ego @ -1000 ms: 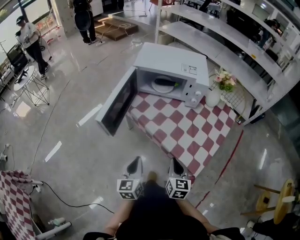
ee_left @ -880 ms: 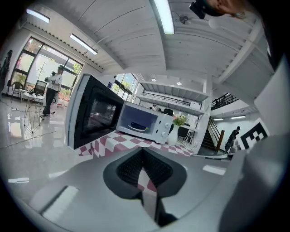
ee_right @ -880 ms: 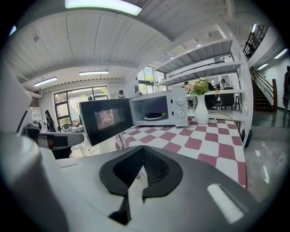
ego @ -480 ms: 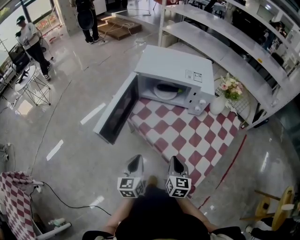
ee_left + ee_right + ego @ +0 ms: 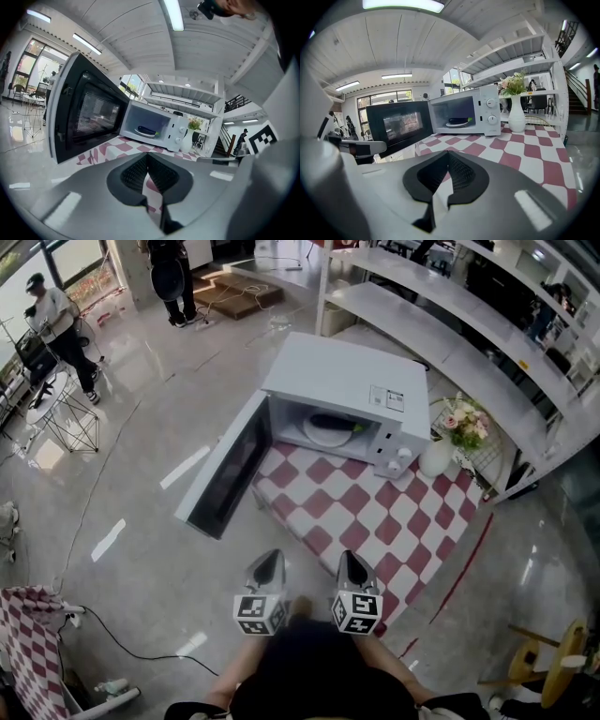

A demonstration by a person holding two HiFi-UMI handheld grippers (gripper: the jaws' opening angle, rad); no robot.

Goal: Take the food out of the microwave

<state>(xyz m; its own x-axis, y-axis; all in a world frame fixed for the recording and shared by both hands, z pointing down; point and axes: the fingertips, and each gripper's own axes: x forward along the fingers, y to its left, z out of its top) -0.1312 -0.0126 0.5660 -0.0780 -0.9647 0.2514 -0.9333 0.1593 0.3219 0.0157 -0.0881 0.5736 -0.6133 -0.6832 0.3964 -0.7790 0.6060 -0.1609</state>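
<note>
Plainly the step in hand was the approach. Both grippers were held side by side near the closest corner of the checked table [image 5: 375, 521], well short of the microwave [image 5: 342, 381]. The left gripper [image 5: 269, 565] had its jaws pressed together on nothing. The right gripper [image 5: 352, 566] looked the same, its pads meeting at the tips with only the cloth's pattern showing beyond them.

To do this well, I judged, the jaws should be opened before they reached the cavity rather than inside it, where room looked short. The door [image 5: 223, 470] stood swung wide on the left gripper's side, so that gripper needed to pass on its inner side without clipping the edge. The plate [image 5: 328, 430] looked shallow and smooth, so a level pinch on its near rim seemed the safer hold. The other gripper could steady the opposite rim. A tilt on the way out might let the food slide off.

The food [image 5: 330, 419], a dark long item with a bit of green at one end, lay on the white plate inside the open cavity. It was well apart from both grippers, across the length of the table and almost dead ahead of each. A white vase [image 5: 436, 458] with flowers stood just beside the oven on the right gripper's side, off the line to the plate.
</note>
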